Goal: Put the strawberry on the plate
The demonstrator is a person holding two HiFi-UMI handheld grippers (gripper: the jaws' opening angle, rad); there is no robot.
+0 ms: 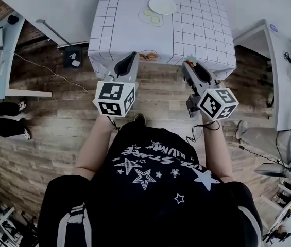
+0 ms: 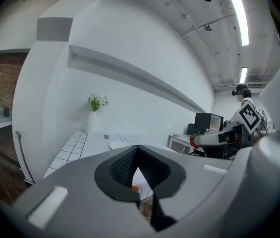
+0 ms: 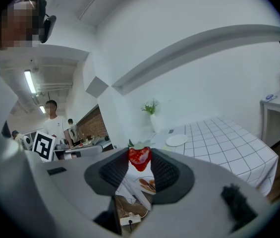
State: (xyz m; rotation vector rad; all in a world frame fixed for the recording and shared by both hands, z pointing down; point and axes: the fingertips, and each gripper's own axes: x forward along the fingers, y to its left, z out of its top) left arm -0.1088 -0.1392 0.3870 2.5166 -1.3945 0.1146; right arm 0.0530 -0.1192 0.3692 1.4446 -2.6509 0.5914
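Note:
A red strawberry [image 3: 140, 157] with green leaves sits between the pads of my right gripper [image 3: 140, 163], which is shut on it. In the head view that gripper [image 1: 190, 66] hangs in front of the table's near edge, with the strawberry [image 1: 189, 62] at its tip. The white plate [image 1: 161, 5] lies far back on the checked tablecloth [image 1: 197, 30], and shows as a small plate [image 3: 176, 140] past the berry. My left gripper [image 1: 133, 55] is level with the right one, its tips meeting with nothing between them [image 2: 138, 149].
A vase with a green sprig [image 3: 151, 114] stands at the table's far end. Round mats [image 1: 152, 17] lie near the plate and a small picture [image 1: 149, 56] at the front edge. Desks [image 1: 1, 50] flank the table; a bystander's shoes [image 1: 24, 133] are at left.

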